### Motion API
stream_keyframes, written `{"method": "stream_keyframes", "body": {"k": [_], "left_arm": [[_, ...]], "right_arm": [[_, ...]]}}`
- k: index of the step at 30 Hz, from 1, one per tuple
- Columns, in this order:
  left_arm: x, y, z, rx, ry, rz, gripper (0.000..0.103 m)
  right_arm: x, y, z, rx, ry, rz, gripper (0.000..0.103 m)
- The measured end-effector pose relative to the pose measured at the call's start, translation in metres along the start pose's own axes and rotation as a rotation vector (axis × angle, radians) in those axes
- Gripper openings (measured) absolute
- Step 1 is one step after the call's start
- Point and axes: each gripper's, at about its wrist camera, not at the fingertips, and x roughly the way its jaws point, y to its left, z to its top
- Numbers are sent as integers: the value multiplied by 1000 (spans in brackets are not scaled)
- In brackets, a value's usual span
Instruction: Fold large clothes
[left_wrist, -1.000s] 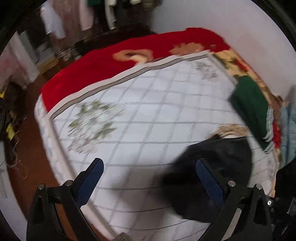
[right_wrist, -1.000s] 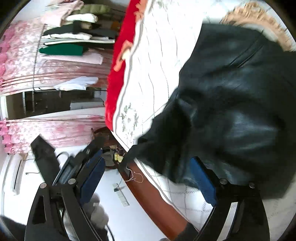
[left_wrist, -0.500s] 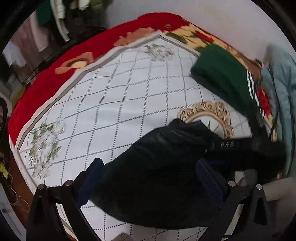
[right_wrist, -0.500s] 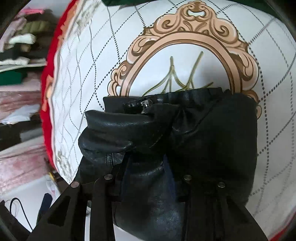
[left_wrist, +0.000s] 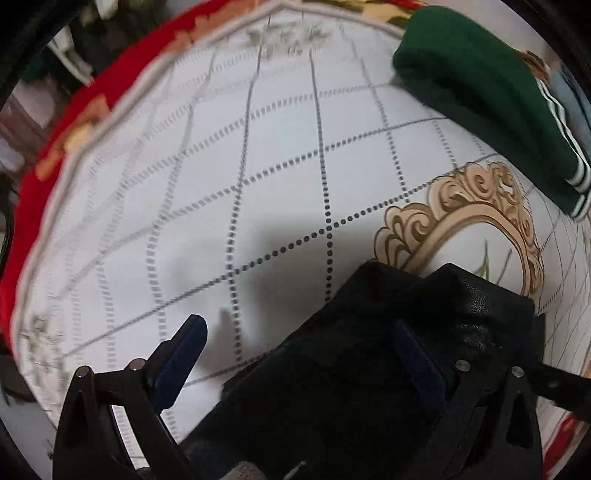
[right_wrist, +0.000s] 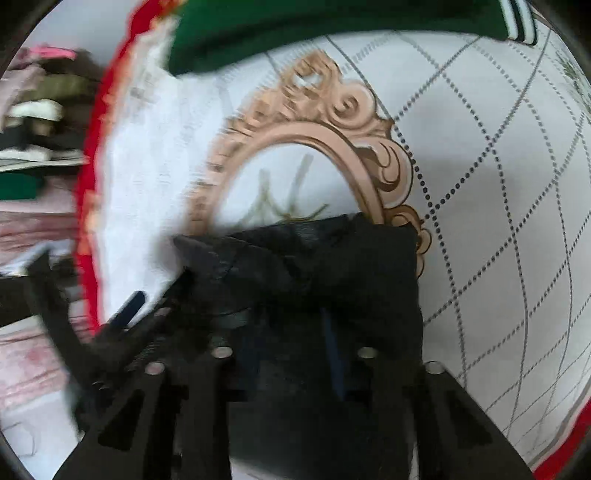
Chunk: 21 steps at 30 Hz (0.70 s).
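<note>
black leather garment on the bed, one gripper spread and the other pinching it

left wrist view: the left gripper (left_wrist: 299, 354) stands spread wide just above the white quilted bedspread (left_wrist: 280, 155); its left finger hangs over bare cloth, its right finger over the black leather garment (left_wrist: 354, 369), which lies bunched at near right and covers the lower part of the gold frame print (left_wrist: 465, 206). a folded green sweater (left_wrist: 480, 85) (white stripes at its cuff) lies at far right, well apart. right wrist view: the right gripper (right_wrist: 291, 354) has just been closing, and its fingers now pinch a fold of the black leather garment (right_wrist: 332, 266) between them. the picture is blurred at left, where a red blanket (right_wrist: 88, 206) edges the bedspread.
</note>
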Motion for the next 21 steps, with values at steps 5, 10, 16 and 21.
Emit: {"method": "stream_keyframes", "body": {"k": [5,10,16,21], "left_arm": [[5,7,3,-22,18,-30,103],[-53,20,-12,-19,-49,-21,103],[-69,31,-73,-18,-71,71,103],[-30,43,-99,-91,4,32,103]], "right_arm": [[16,9,15,7,74,-80,30],[-25,-13,7,20,58,182,50],[-26,-93,-40,9,38,250,82],[37,-125,-53,56,138,569,82]]}}
